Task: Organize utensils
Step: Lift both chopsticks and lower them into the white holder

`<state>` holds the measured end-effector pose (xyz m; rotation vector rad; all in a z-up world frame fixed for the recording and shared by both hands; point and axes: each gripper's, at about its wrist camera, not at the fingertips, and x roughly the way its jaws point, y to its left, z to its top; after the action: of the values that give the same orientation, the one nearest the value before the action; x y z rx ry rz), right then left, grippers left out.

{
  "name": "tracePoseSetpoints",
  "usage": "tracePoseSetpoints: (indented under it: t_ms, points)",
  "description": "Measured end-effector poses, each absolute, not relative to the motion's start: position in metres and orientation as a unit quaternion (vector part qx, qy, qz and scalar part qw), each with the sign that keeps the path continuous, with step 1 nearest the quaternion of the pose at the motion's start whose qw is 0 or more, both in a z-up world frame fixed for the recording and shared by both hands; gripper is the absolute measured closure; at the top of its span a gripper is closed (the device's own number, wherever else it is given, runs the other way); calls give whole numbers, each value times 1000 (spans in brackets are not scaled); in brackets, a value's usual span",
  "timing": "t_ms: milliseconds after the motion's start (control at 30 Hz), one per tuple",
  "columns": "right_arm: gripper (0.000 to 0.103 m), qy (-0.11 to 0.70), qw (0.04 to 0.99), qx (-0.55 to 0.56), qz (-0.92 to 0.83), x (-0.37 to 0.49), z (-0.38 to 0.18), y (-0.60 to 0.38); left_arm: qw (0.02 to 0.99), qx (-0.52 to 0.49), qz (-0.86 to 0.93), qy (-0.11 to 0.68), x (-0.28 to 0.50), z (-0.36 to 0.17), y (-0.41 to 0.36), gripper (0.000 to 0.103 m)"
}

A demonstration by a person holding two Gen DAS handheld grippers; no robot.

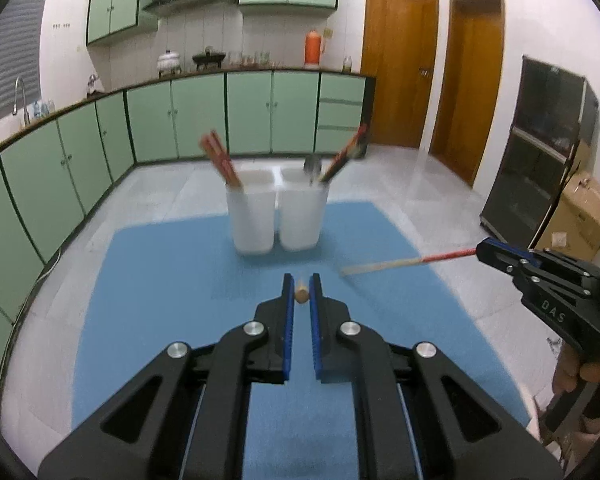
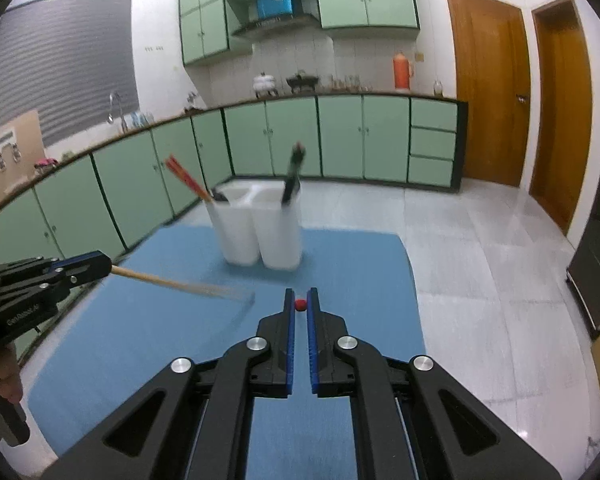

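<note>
Green kitchen cabinets [image 1: 148, 116] line the far wall behind a blue mat [image 1: 172, 280] that covers the table. Toward the mat's far edge stand two white plastic bins [image 1: 276, 216], touching side by side; the left one holds red-topped chopsticks [image 1: 220, 158] leaning left, the right one holds dark utensils [image 1: 342, 156] leaning right. Nearer, the left gripper [image 1: 301, 294] is closed narrowly on a wooden chopstick [image 2: 172, 282], seen end-on between its blue pads and held above the mat. To its right, the right gripper [image 2: 301, 305] pinches a red-tipped chopstick [image 1: 404, 263] that points left over the mat.
</note>
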<state>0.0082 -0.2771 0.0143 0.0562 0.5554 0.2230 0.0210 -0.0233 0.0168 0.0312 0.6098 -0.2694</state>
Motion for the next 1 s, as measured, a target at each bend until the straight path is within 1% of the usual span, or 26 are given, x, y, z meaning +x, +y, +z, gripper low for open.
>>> tracePoseSetpoints:
  t_ms: [200,633,767,1000]
  points:
    - [97,257,957,31,134,22,49,-277,951,4,-150,271,32,48,-27,97]
    - [97,218,957,24,192,39,106,-266,959,2,-168,230,37,84,-28,97]
    - [97,195,960,19,201,46,127,-263,965,-1,-166,205,43,102,-27,97]
    - [97,151,966,8,209,71,173,-255,979,-8,-149,140,65,146,-26,97]
